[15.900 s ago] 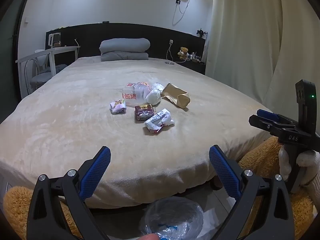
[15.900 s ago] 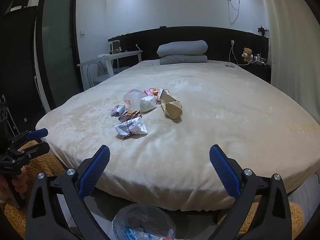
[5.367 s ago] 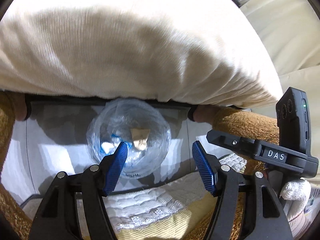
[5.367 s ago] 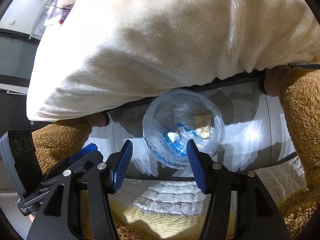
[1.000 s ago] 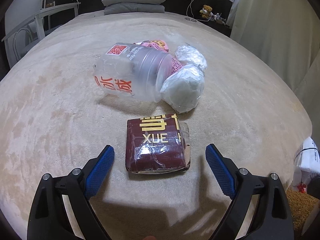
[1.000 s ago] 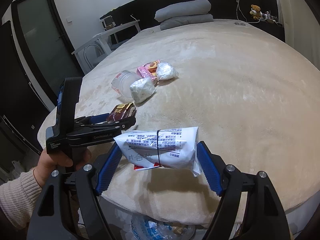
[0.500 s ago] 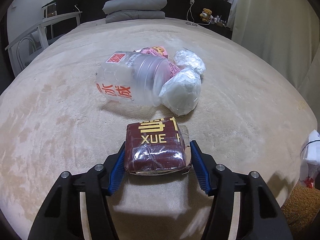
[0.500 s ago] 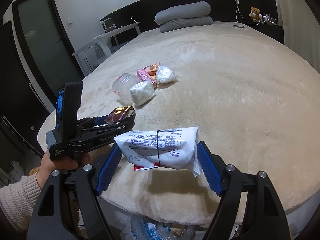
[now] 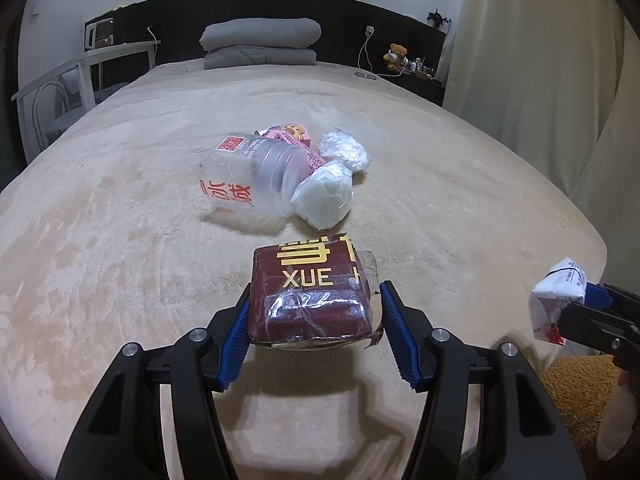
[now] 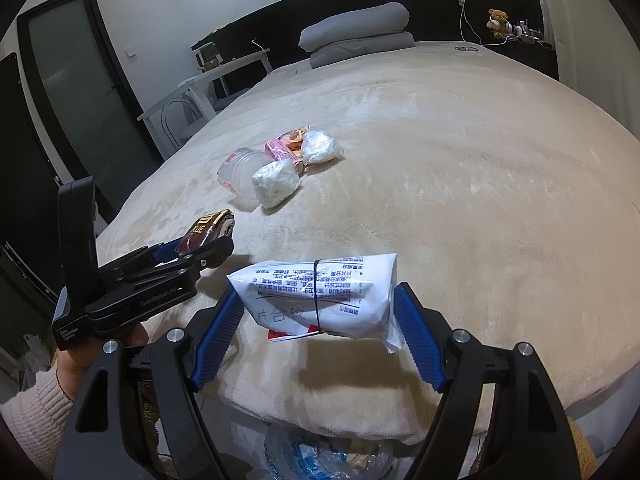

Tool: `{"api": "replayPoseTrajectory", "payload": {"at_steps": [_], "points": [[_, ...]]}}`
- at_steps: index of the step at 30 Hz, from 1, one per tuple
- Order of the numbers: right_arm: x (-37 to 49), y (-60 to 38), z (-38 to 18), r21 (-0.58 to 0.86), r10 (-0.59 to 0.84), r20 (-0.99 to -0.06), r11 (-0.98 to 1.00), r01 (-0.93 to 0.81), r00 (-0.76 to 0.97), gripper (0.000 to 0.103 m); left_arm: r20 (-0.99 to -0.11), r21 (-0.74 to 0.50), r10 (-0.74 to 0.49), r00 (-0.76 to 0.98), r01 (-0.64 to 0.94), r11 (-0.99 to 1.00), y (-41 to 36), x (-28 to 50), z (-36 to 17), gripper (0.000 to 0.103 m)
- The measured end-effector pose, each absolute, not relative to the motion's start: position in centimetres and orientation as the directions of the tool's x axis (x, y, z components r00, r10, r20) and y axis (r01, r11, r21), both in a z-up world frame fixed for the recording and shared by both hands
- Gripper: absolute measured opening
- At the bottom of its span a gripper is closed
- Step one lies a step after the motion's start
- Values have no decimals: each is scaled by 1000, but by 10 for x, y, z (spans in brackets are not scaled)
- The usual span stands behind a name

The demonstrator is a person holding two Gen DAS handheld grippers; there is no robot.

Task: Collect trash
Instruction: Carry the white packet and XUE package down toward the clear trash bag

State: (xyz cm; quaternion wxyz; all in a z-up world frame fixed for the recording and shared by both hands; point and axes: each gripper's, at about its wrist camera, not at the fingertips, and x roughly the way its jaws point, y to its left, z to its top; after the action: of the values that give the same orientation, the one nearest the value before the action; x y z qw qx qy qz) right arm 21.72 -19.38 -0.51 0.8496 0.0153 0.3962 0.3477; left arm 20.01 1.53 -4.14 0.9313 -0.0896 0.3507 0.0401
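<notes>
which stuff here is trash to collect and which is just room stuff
Job:
- dark red packet, in left tongs
- white packet, in right tongs
- bottle
- pink box
- two white wads
- bag

Lying about:
- pillows
- teddy
- chair

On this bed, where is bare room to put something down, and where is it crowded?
The blanket is bare from the trash cluster across to the curtain-side edge, and from the cluster back to the grey pillows. The strip beside the plastic bottle toward the white desk is free too. It is crowded around the bottle, pink box and two white bags.
</notes>
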Motion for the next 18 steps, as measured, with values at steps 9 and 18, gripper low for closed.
{"api": "replayPoseTrajectory", "payload": {"at_steps": [9,18], "points": [[198,-209,-3,309,606,-638,767,-563,476,76,-608,-172,-35,793,-88,981,6,159,-22,59],[168,-219,-5,303,611,-621,765,-568,491,76,-588,-212,-65,806,-76,974,-7,118,-20,59]]}}
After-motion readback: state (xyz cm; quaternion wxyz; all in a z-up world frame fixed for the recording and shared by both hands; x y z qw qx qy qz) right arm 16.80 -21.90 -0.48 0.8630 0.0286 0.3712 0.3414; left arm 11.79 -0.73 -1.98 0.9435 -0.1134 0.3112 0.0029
